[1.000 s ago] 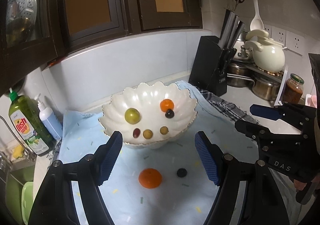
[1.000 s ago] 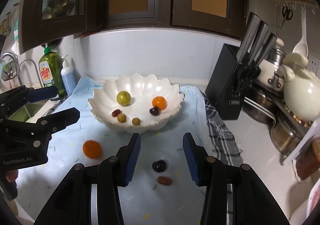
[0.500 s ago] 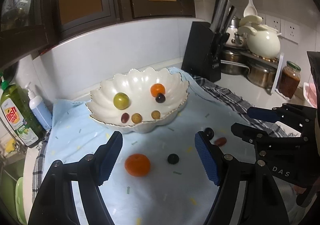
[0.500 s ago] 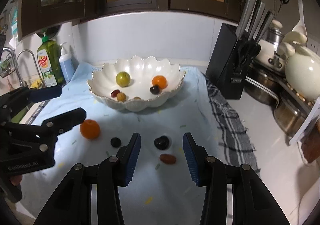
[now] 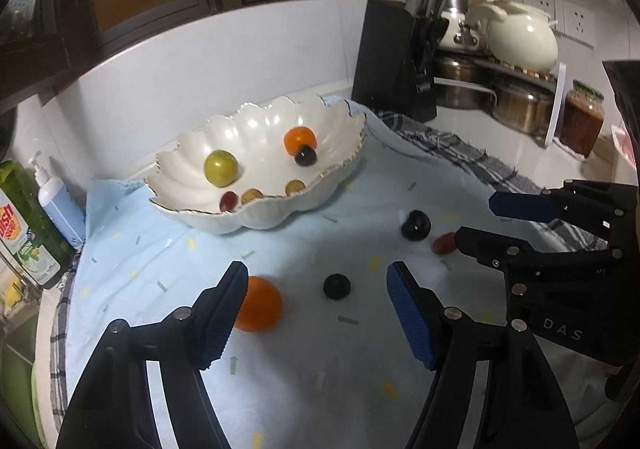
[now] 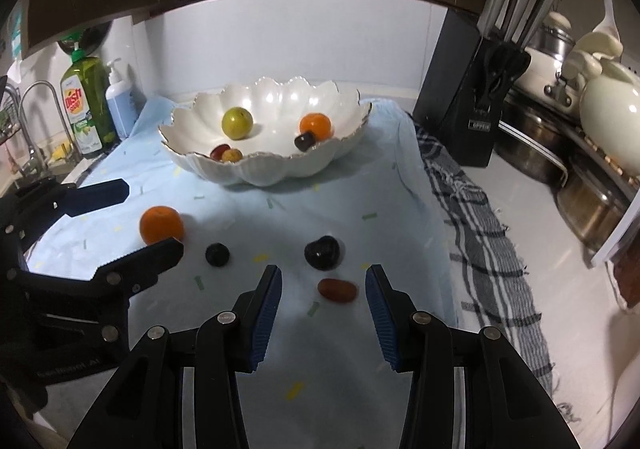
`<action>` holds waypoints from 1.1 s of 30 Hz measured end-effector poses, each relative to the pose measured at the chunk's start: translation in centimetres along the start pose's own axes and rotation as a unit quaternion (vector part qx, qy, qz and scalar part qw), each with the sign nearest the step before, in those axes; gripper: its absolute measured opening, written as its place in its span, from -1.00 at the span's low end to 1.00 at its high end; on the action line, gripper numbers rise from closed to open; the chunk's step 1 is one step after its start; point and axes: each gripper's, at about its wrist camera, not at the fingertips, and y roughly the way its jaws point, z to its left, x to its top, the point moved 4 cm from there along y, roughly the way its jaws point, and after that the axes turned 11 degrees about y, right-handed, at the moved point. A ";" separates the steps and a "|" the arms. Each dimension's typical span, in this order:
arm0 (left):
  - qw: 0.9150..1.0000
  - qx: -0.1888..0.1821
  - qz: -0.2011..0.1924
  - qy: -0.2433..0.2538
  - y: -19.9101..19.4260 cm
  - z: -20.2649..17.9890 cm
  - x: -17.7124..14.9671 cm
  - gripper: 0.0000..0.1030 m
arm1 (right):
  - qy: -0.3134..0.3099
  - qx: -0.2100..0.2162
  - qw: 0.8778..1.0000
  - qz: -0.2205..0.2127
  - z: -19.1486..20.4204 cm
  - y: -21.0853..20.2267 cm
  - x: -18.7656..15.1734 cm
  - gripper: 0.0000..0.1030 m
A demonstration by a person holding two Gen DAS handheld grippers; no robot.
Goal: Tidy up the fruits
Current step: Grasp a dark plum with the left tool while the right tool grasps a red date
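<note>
Fruit lies in two groups on the bench, some in a white scalloped bowl (image 6: 264,137) with a thin gilt rim, some loose on the pale blue cloth (image 6: 240,209) in front of it. Inside the bowl: a round yellow-green fruit (image 6: 237,122) at the back left, a small orange (image 6: 316,126) at the back right with a dark plum-coloured fruit (image 6: 304,141) touching its front, and near the front wall a red grape (image 6: 219,151) beside a tan, speckled round fruit (image 6: 232,155); the left wrist view shows a second tan fruit (image 5: 295,187) a little to the right of these. Loose on the cloth: a glossy mandarin (image 6: 161,225), a small black round fruit (image 6: 217,254) near it, a larger dark, lobed fruit (image 6: 322,252), and just in front of that an oblong reddish-brown fruit (image 6: 337,290). The left gripper (image 5: 316,311) stands open and holds nothing, its jaws having just been closing; the mandarin (image 5: 258,303) sits against the inner side of its left pad (contact cannot be confirmed) and the black fruit (image 5: 337,286) lies between the pads. The right gripper (image 6: 323,307) is open more narrowly and holds nothing, with the reddish-brown fruit between its fingertips, clear of both pads. A checked towel (image 6: 480,233) borders the cloth on the right.
</note>
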 end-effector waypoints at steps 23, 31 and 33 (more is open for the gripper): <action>0.995 -0.055 0.078 -0.027 6.7 -0.8 -1.5 -0.23 | 0.054 -0.006 0.997 0.054 -1.7 4.7 -0.7 -0.15; 0.994 -0.065 0.081 -0.031 7.2 -0.7 -1.4 -0.37 | 0.062 -0.007 0.996 0.065 -1.9 5.5 -0.9 -0.41; 0.994 -0.068 0.081 -0.030 7.2 -0.7 -1.4 -0.43 | 0.063 -0.005 0.996 0.068 -1.9 5.6 -0.9 -0.45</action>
